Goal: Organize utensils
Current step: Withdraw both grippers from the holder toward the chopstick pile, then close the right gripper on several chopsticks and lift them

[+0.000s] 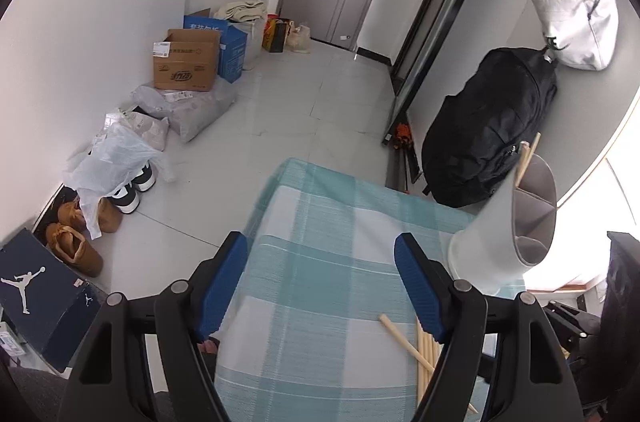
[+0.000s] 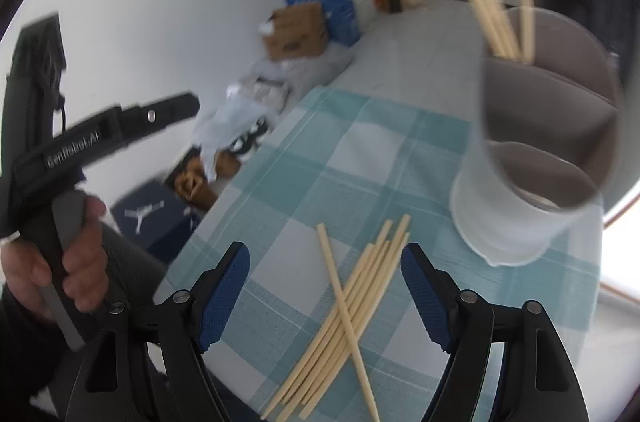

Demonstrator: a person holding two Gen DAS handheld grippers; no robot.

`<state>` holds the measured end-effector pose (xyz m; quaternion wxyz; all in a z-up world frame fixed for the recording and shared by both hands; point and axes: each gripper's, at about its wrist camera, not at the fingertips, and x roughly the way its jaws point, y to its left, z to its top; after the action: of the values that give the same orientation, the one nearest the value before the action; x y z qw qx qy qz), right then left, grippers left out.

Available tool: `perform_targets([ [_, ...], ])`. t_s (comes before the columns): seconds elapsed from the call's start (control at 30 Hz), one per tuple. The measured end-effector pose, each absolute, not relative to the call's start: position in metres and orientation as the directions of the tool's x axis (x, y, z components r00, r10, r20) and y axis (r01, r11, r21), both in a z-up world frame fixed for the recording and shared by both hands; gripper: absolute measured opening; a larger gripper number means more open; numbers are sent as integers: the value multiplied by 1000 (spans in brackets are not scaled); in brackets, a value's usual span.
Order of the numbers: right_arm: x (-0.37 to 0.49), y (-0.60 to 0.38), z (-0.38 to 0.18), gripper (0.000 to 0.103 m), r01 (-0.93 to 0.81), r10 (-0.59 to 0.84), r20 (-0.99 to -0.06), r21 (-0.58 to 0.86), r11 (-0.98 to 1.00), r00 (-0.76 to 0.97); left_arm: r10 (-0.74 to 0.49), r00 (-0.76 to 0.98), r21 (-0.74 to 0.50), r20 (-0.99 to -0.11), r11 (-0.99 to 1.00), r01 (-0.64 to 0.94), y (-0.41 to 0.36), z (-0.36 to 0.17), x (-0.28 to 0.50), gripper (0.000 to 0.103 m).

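Checked cloth [image 2: 360, 158] over a small table; floor clutter beyond. Chopsticks [image 2: 352, 306] lie loose in a crossed bundle, near the holder [image 2: 532, 158], which already has a few upright in its far compartment. Right gripper [image 2: 325, 296] hovers above them, jaws wide, empty. Left gripper [image 1: 320, 282] likewise wide, empty. Judged light, stiff, smooth, prone to roll; pinch mid-length.

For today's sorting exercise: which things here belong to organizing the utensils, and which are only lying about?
Belongs to the job:
- loose chopsticks on the checked tablecloth
- divided holder, some chopsticks already in it
- right tongs, open above the pile

Lying about:
- cardboard box
- black backpack
- shoes
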<state>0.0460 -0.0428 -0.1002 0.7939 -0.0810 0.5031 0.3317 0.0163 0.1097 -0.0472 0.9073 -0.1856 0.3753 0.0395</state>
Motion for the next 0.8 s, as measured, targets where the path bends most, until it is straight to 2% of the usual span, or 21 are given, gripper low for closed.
perform_targets([
  [0.23, 68, 3, -134, 69, -692, 349, -925, 155, 705, 149, -88, 709, -376, -700, 889, -261, 133, -55, 18, 72],
  [0.37, 78, 17, -155, 59, -713, 281, -955, 135, 688, 90, -116, 688, -400, -716, 876, -268, 138, -60, 22, 72],
  [0.43, 80, 20, -161, 51, -731, 258, -964, 128, 670, 68, -118, 684, -407, -720, 870, -278, 142, -63, 22, 72],
  [0.63, 81, 33, -169, 43, -771, 207, -977, 92, 630, 53, -139, 678, -434, -722, 854, -288, 148, -64, 23, 72],
  [0.67, 81, 36, -171, 40, -777, 197, -979, 87, 624, 49, -141, 675, -435, -724, 853, -289, 148, -64, 24, 72],
  [0.7, 80, 38, -174, 33, -782, 185, -982, 80, 619, 46, -142, 672, -437, -727, 851, -292, 148, -64, 25, 72],
  [0.8, 82, 41, -175, 18, -788, 162, -985, 51, 614, 63, -145, 666, -439, -732, 848, -298, 148, -66, 26, 72],
])
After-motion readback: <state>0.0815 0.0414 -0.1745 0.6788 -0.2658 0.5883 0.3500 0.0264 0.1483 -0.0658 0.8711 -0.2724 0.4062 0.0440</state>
